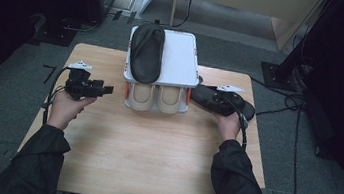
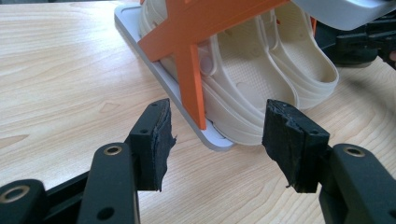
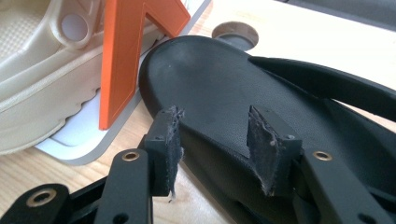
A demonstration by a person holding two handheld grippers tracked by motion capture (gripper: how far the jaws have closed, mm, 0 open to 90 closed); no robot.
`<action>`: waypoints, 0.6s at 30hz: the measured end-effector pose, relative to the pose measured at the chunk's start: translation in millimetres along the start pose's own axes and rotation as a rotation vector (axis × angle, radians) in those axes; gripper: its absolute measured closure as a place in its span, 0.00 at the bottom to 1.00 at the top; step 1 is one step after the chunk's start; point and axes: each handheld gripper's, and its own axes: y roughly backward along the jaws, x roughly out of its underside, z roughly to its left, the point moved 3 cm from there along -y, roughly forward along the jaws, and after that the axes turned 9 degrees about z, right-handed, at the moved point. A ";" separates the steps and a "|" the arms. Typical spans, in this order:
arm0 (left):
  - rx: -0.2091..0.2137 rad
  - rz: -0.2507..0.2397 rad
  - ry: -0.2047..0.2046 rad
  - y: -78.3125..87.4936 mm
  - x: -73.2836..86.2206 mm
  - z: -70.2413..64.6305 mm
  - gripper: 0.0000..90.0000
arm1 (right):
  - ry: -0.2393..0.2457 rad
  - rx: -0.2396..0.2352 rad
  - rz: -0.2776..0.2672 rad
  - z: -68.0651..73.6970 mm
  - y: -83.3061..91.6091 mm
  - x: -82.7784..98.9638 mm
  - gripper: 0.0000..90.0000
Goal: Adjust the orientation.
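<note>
Beside the white 2-tier shoe rack (image 1: 180, 58) on the wooden table (image 1: 152, 155), the right gripper (image 3: 215, 135) straddles a black rubber sandal (image 3: 224, 84) (pads apparently not pressing); left gripper (image 2: 217, 140) gapes empty.

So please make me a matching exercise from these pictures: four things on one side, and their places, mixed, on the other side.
Things:
1. black slipper on white shelf
2. pair of beige clogs
3. second black slipper
4. left gripper

Places:
A. lower level of the rack
B. between the right gripper's jaws
C. top of the rack
D. left of the rack, jaws open

Pairs: 1-C, 2-A, 3-B, 4-D
</note>
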 end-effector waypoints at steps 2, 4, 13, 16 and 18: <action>0.000 0.001 -0.002 0.1 0.5 0.6 0.47 | 0.011 0.000 0.005 -0.1 1.3 0.7 0.61; 0.001 0.001 0.001 0.3 0.7 1.0 0.47 | 0.007 -0.006 0.009 0.2 3.1 1.9 0.60; 0.007 0.000 0.001 0.0 0.9 2.1 0.47 | 0.005 -0.024 0.018 -3.7 13.4 12.2 0.60; 0.008 0.000 0.001 -1.0 0.3 1.7 0.47 | 0.005 -0.031 0.029 -4.6 16.7 14.8 0.60; 0.010 0.000 0.001 -1.8 -0.5 1.6 0.48 | 0.001 -0.034 0.024 -4.4 18.5 17.4 0.60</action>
